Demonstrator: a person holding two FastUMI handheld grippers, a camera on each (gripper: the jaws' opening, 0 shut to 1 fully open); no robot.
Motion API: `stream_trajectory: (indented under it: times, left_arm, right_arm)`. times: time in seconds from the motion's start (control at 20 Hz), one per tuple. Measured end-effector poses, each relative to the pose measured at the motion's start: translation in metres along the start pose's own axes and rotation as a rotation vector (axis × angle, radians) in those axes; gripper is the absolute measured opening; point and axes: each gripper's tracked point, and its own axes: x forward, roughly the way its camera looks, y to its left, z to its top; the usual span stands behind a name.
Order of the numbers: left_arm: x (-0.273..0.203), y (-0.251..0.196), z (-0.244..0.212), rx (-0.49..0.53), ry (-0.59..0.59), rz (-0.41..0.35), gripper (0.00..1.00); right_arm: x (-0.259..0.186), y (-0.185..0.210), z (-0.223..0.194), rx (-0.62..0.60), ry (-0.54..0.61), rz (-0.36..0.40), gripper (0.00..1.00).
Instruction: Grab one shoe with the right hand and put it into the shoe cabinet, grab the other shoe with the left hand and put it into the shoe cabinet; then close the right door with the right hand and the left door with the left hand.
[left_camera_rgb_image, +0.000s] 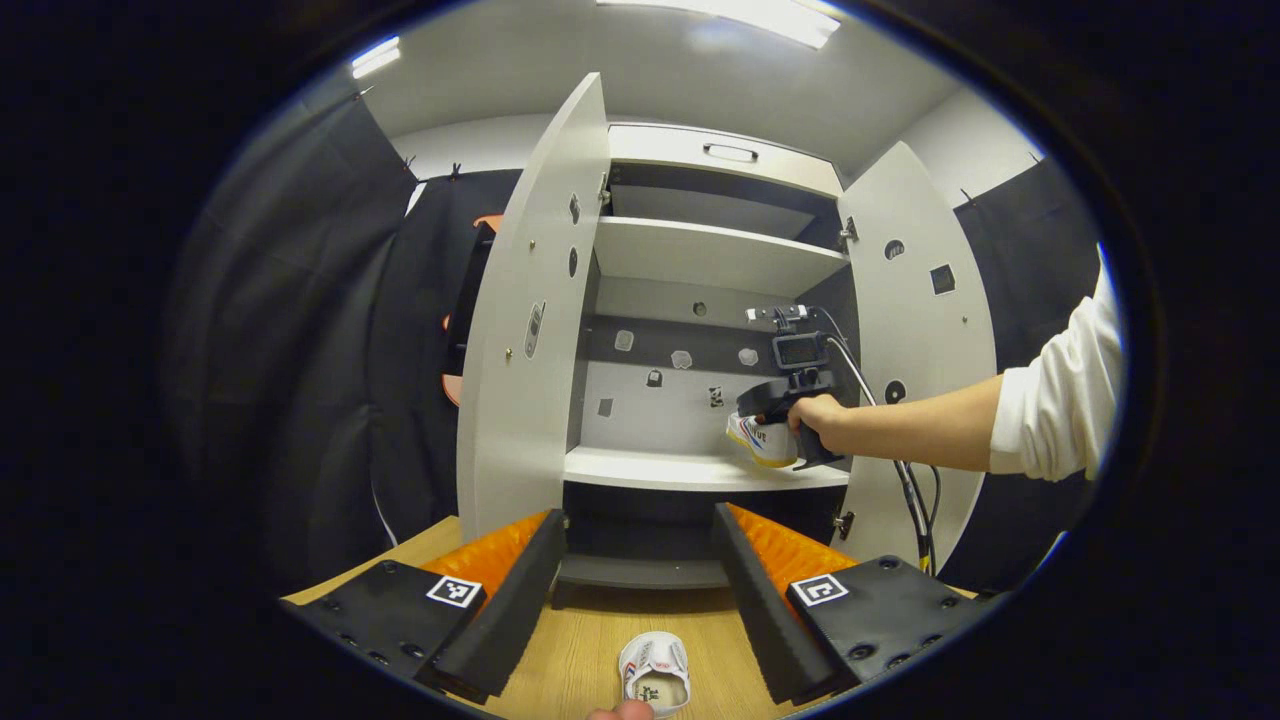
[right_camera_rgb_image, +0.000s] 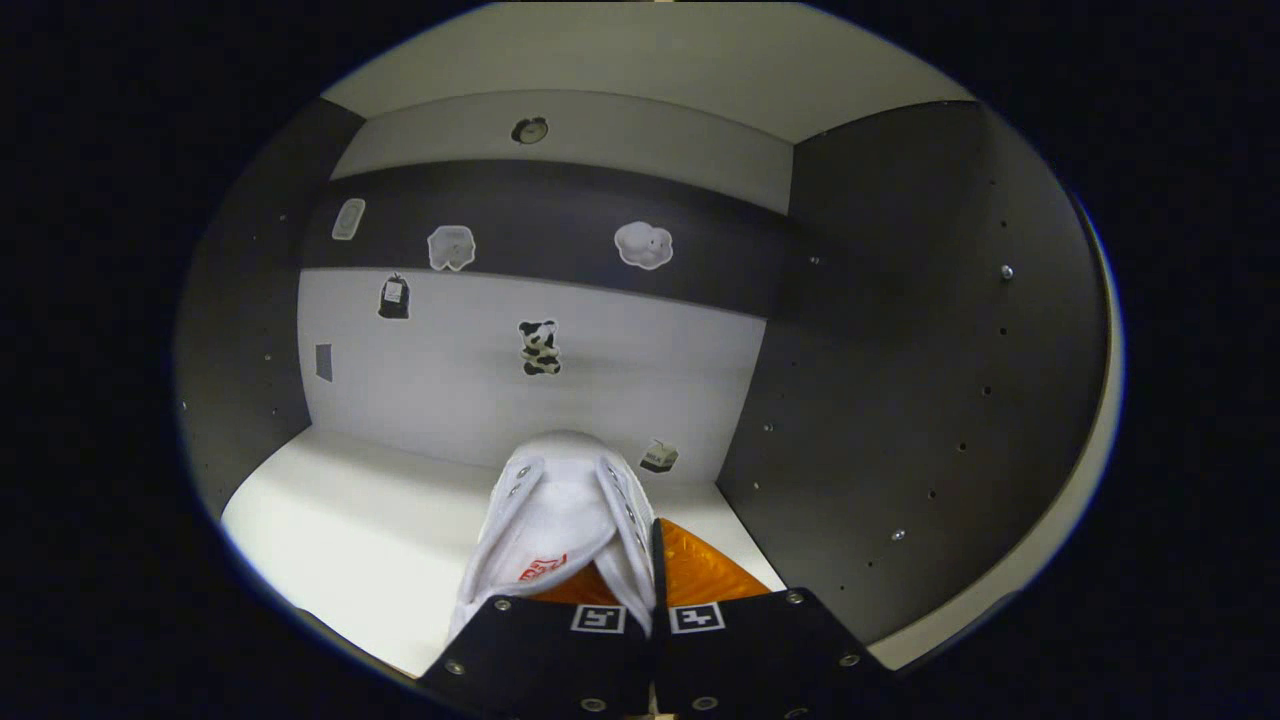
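Two doors (left_camera_rgb_image: 530, 330) stand wide; right tongs (right_camera_rgb_image: 652, 560) grip one shoe (right_camera_rgb_image: 560, 520) over the shelf (right_camera_rgb_image: 350, 530), left tongs (left_camera_rgb_image: 640, 570) gape.

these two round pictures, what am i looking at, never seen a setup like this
A person holds a two-finger hand-held gripper in each hand, each with a camera looking along its fingers. The left gripper view shows the left hand-held gripper open over a wooden table, where one white shoe lies. Beyond stands the shoe cabinet with both doors open. There the person's hand carries the right hand-held gripper with the other shoe above a shelf. The right gripper view looks into that compartment, fingers pinching the shoe's side.
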Motion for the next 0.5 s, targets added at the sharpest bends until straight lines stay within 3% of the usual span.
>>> stream_trajectory:
  times: [0.4,0.5]
  left_arm:
    - [0.006,-0.01,-0.002,0.013,0.008,-0.03,0.99]
    - [0.007,-0.009,-0.004,0.008,0.01,-0.029,0.94]
  right_arm:
    - [0.023,0.01,-0.032,-0.026,0.103,-0.002,0.02]
    - [0.023,0.014,-0.031,-0.029,0.097,0.008,0.02]
